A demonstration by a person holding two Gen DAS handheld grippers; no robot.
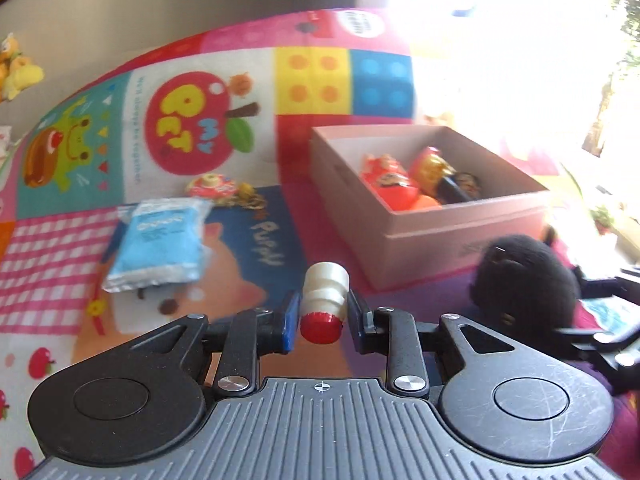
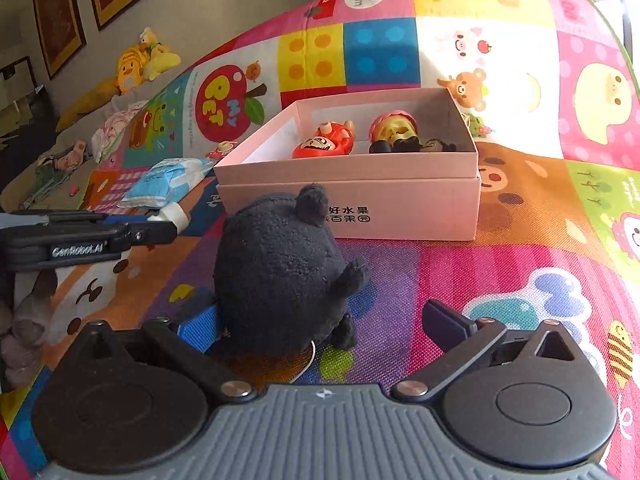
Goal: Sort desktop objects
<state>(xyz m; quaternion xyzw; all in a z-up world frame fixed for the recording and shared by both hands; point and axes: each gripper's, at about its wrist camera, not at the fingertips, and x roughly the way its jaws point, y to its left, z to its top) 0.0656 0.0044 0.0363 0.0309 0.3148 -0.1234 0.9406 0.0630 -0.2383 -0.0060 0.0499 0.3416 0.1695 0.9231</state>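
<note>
On a patchwork play mat [image 2: 500,280], my left gripper [image 1: 323,316] clamps a small white bottle with a red cap [image 1: 323,300], its jaws drawn narrow against the ribbed sides so the cap faces back toward the camera, and the bottle looks lifted clear of the mat. I hold it low and just short of the pink box [image 2: 400,200], which I judge to be the sorting bin, since 2 red-and-gold figurines [image 2: 324,142] and a darker one already lie inside. My right gripper [image 2: 320,328] stands with its jaws wide, 1 pad at each flank of the black plush toy [image 2: 280,268] that sits upright just in front of the box, not yet pressing it; straddling it this way sets up the next pick. A blue packet [image 1: 160,236] and a small red trinket [image 1: 212,186] wait on the mat to the left, still unsorted
</note>
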